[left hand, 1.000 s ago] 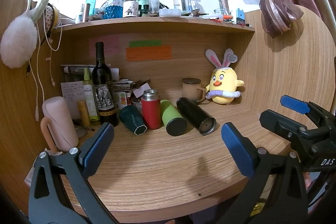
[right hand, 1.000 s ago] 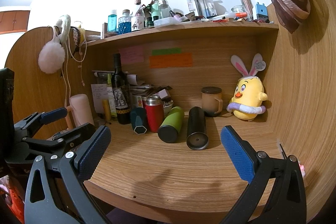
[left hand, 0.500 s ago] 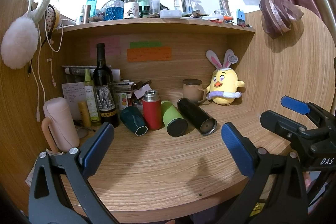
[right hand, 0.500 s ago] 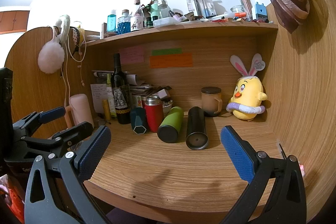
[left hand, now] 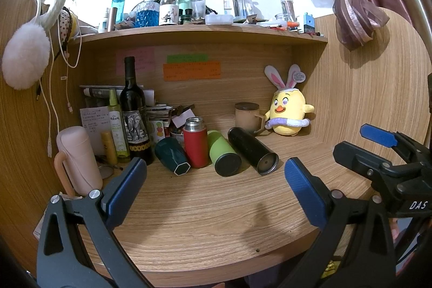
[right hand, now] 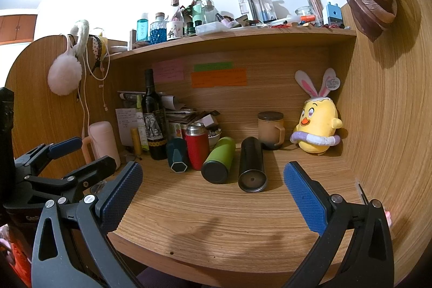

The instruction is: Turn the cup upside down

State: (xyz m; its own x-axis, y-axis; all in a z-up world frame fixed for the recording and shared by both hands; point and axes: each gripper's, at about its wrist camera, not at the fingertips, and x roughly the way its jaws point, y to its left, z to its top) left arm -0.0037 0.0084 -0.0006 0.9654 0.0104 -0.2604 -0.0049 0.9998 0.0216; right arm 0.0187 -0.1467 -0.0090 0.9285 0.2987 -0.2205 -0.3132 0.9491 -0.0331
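Almost nothing has moved since the earlier frames: both views have only drifted slightly. The left gripper [left hand: 214,180] and right gripper [right hand: 213,184] hover over the front of the desk [left hand: 216,220], jaws spread wide and empty. Which cup is meant is unclear. The lidded tan mug [left hand: 247,116] stands upright at the back, just beside a yellow plush chick [left hand: 289,115]; it looks rigid, smooth, probably ceramic and breakable, best gripped across its body. A red flask [left hand: 195,145] stands among tumblers lying down. Only the right view shows the mug's handle clearly.
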